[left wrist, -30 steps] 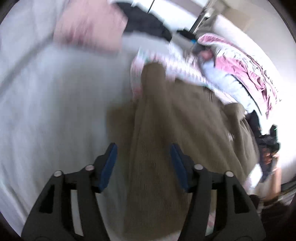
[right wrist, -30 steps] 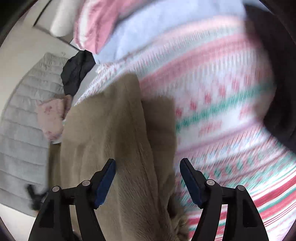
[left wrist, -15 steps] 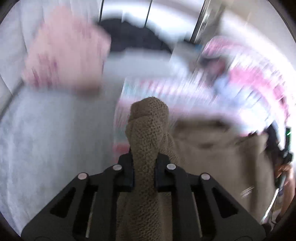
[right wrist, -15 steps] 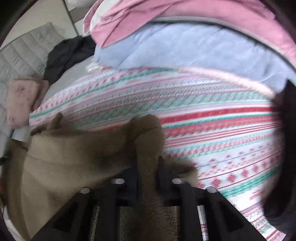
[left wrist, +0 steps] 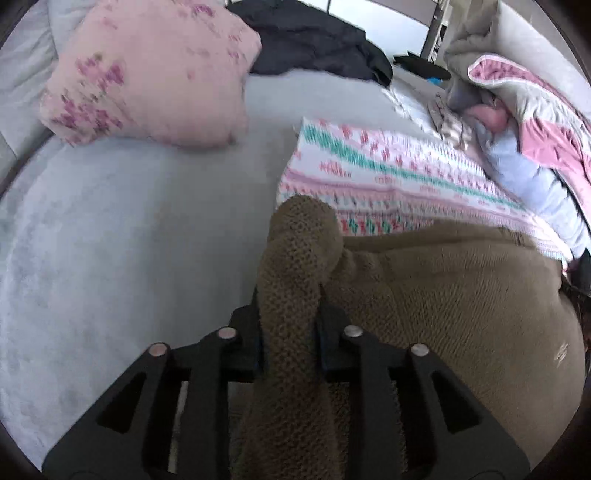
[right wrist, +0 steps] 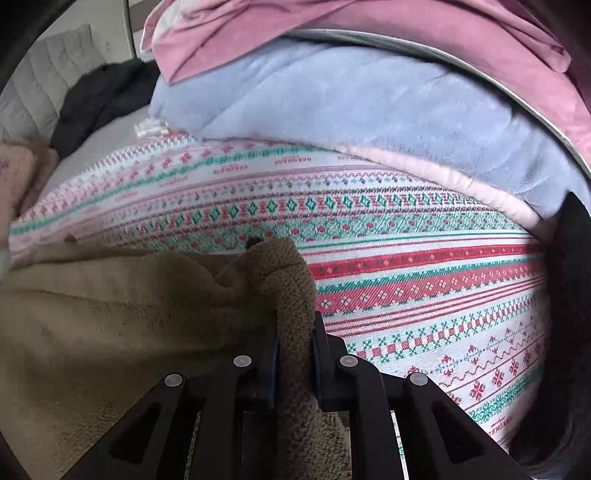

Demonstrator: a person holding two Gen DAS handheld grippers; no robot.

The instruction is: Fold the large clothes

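Now your brown knit (left wrist: 424,302) lies on the bed (left wrist: 110,258), partly over the patterned blanket (right wrist: 406,266), with a bunched fold of it pinched in each gripper. A second ago both grippers stood wide above the loose knit; since then they have clamped on it and come down and forward. Your left gripper (left wrist: 290,325) points steeply down, its jaws easing apart, yet the pads still press the fold that rises between them. Your right gripper (right wrist: 293,350) points steeply down too, narrow and squeezing another fold at the knit's edge beside the blanket. Beyond the blanket sits a pile of light blue fleece (right wrist: 369,103) under pink cloth (right wrist: 332,18). A pink pillow (left wrist: 147,74) and dark clothing (left wrist: 314,40) rest at the bed's far side.
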